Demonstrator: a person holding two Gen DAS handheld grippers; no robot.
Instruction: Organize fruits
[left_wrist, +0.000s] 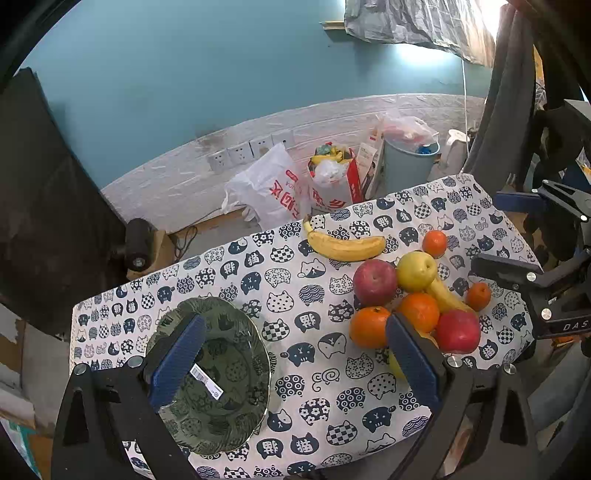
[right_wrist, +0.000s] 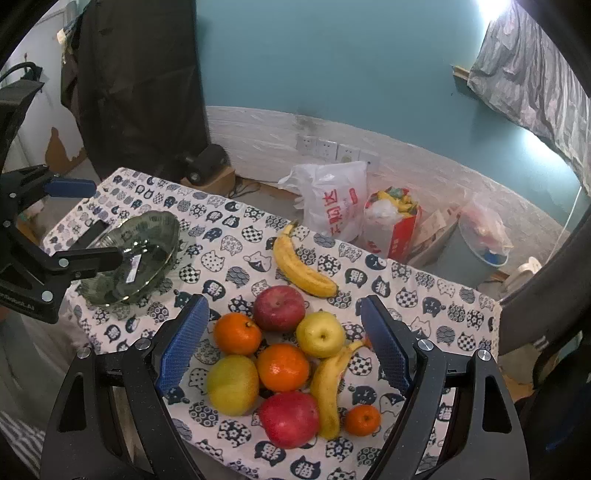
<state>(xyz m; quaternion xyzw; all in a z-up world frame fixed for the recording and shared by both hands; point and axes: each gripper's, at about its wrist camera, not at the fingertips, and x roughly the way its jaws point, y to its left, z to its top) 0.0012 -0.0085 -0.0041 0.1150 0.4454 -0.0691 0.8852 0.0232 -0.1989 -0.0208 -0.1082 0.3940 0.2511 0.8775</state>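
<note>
The fruit pile sits on the cat-print tablecloth: two red apples, yellow pears, oranges and a curved banana packed touching, with a lone banana just beyond. The green glass bowl, empty but for a barcode sticker, stands well apart to the left. The right gripper hangs spread wide above the pile, grasping nothing. The left gripper is likewise released; one blue pad covers part of the bowl, the other hides a yellow fruit.

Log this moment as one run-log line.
stage: start | left gripper: open over bowl | right gripper: open over fruit pile | bowl: empty
</note>
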